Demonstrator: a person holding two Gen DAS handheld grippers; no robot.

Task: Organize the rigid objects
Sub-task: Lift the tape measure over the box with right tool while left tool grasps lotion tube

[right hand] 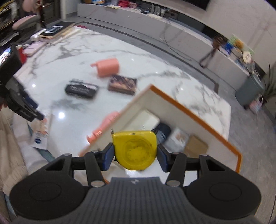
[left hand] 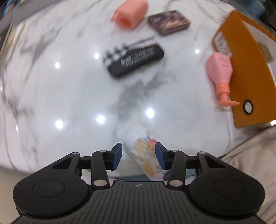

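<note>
Currently held: a yellow tape measure is clamped between the blue pads of the right gripper, carried above the orange-rimmed box.
Handling: the case is judged hard, smooth and fairly dense; a grip across its flat sides, as now, is judged sound.
Left gripper: jaws stand apart, pointed down; a small printed carton is seen between the pads, but no pressing contact can be made out.
Carton handling: judged light and crushable; to be taken across its narrow faces.
Table: a black case, a pink pump bottle, a pink mug and a dark patterned box lie well apart.
Writing: white script on the black case and a round blue logo on the carton are too blurred to be read.
</note>
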